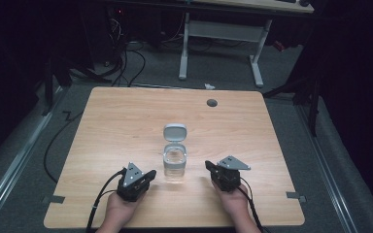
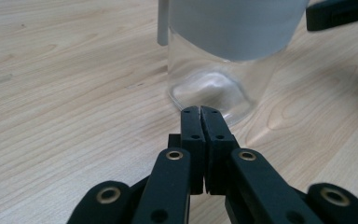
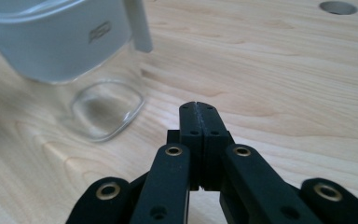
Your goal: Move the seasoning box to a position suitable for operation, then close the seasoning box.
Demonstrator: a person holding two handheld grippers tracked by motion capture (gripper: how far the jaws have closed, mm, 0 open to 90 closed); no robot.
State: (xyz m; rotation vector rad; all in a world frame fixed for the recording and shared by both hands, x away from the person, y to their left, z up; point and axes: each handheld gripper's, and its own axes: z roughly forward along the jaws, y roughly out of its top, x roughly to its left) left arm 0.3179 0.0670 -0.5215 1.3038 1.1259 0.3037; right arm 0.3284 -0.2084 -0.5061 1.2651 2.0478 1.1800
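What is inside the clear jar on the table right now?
The jar looks empty: its clear lower wall and base show only the wooden table through them. Its lid stands flipped open. The grey collar around the top hides whatever might sit behind that band.

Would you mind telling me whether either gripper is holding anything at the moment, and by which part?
Nothing is held. The left gripper and right gripper are both shut on nothing, either side of the clear jar.

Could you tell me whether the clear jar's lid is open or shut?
Open: the clear glass jar with a grey collar has its grey hinged lid flipped up behind the mouth.
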